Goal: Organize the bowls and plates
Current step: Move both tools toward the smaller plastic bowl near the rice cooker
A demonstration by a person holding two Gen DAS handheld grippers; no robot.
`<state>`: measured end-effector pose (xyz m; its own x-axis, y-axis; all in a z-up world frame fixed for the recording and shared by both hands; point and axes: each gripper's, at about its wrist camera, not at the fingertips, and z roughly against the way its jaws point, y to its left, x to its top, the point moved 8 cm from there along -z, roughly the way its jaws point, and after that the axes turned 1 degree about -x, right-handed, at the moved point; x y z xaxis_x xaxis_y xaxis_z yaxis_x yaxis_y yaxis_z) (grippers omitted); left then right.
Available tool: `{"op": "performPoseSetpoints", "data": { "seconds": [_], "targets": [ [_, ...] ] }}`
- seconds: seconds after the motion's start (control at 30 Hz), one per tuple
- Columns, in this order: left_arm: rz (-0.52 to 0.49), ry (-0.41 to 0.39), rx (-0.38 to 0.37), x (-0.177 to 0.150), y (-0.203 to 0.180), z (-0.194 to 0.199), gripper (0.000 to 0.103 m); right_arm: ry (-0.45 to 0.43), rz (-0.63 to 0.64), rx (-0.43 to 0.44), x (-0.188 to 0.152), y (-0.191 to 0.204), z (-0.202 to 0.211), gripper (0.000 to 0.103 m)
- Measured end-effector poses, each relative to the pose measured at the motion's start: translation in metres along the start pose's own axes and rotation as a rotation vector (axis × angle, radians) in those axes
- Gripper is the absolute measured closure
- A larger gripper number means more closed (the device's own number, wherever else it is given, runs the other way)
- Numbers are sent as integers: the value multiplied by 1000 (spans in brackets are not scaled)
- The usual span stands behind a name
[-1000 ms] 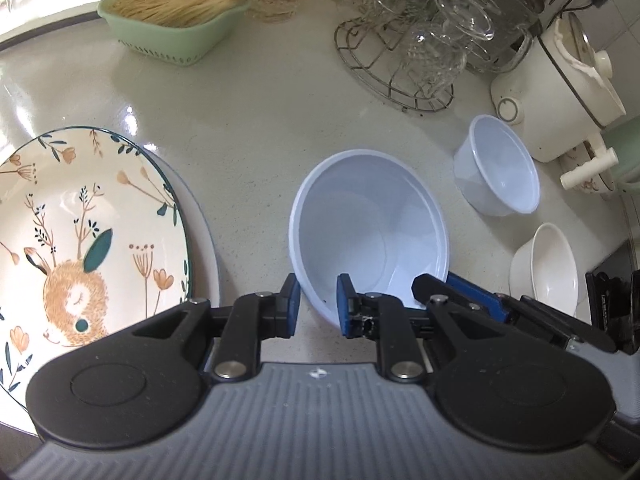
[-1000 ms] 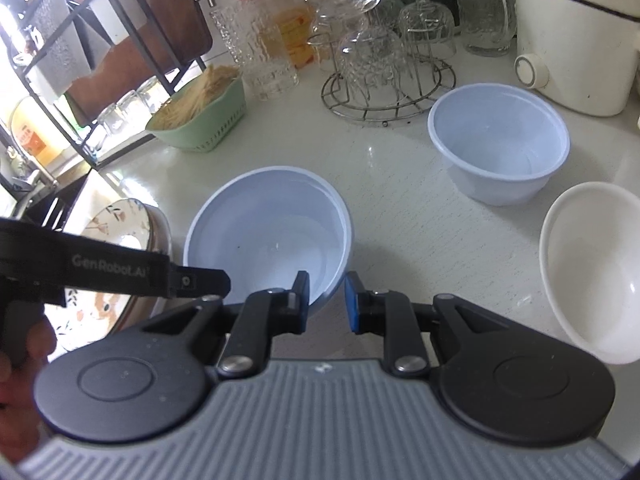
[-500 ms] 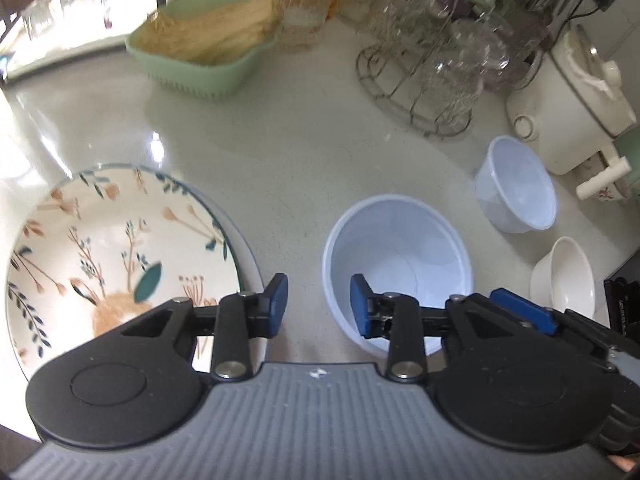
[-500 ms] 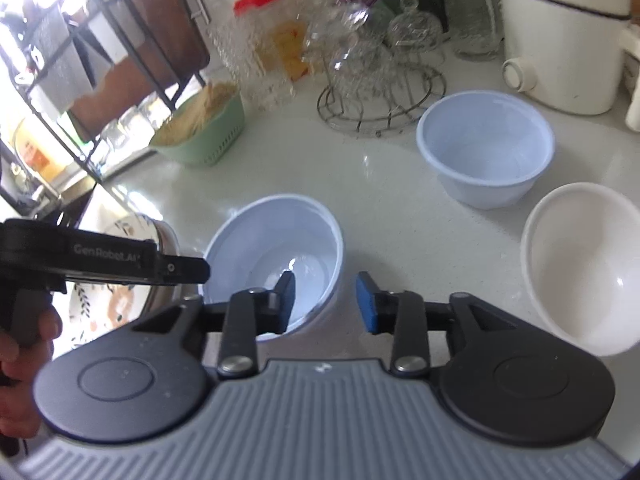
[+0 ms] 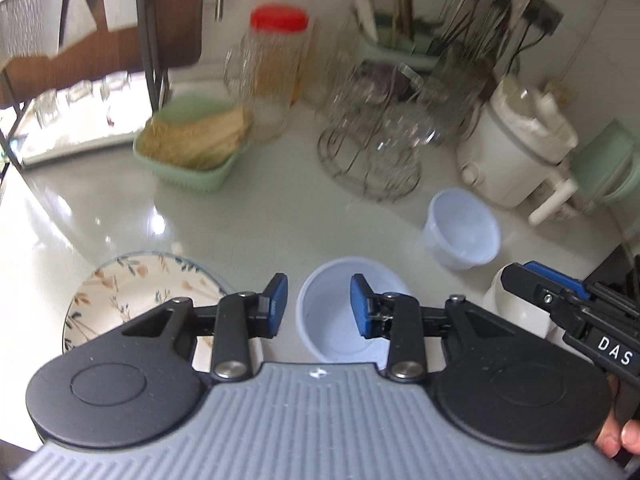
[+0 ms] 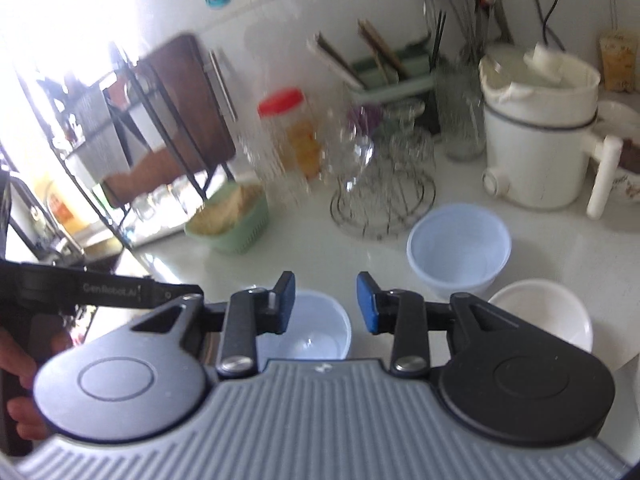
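A pale blue bowl (image 5: 328, 312) stands upright on the white counter, just beyond my open, empty left gripper (image 5: 319, 306); it also shows in the right wrist view (image 6: 316, 328). My right gripper (image 6: 326, 304) is open and empty above the same bowl. A second pale blue bowl (image 5: 462, 230) (image 6: 459, 252) stands farther right. A white bowl (image 6: 540, 320) (image 5: 516, 308) sits beside it. A floral plate (image 5: 132, 292) lies at the left, partly hidden by my left gripper.
A green basket of sticks (image 5: 192, 148), a red-lidded jar (image 5: 272, 72), a wire rack of glasses (image 5: 380, 148) and a white cooker (image 5: 516, 148) line the back. A dark metal shelf (image 6: 132, 128) stands at the left.
Both grippers opened off the near blue bowl's rim, then rose and pulled back, so the bowl now sits free and looks smaller.
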<state>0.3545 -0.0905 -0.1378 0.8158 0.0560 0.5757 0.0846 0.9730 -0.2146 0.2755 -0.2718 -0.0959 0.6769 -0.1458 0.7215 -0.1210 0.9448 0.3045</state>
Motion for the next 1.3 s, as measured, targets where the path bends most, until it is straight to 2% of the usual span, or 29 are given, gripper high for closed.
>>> {"op": "performPoseSetpoints", "data": {
  "seconds": [0.2, 0.33, 0.63, 0.77, 0.87, 0.97, 1.13, 1.3],
  "targets": [
    [-60, -47, -40, 6, -25, 25, 63, -60, 1, -26, 15, -2, 28, 66],
    [-101, -60, -51, 11, -36, 27, 64, -82, -10, -31, 15, -7, 39, 66],
    [-156, -66, -125, 16, -71, 15, 63, -124, -77, -151, 11, -46, 59, 66],
    [-254, -94, -130, 17, -97, 13, 63, -128, -109, -204, 3, -61, 69, 66],
    [-286, -100, -157, 20, -112, 11, 63, -126, -115, -238, -3, -68, 71, 66],
    [-289, -89, -167, 22, -120, 4, 63, -117, -158, -224, -5, -73, 69, 66],
    [-297, -65, -193, 24, -130, -5, 63, -137, -165, -210, 2, -73, 66, 66],
    [-295, -48, -188, 30, -130, -17, 63, -135, -170, -218, 8, -78, 58, 66]
  ]
}}
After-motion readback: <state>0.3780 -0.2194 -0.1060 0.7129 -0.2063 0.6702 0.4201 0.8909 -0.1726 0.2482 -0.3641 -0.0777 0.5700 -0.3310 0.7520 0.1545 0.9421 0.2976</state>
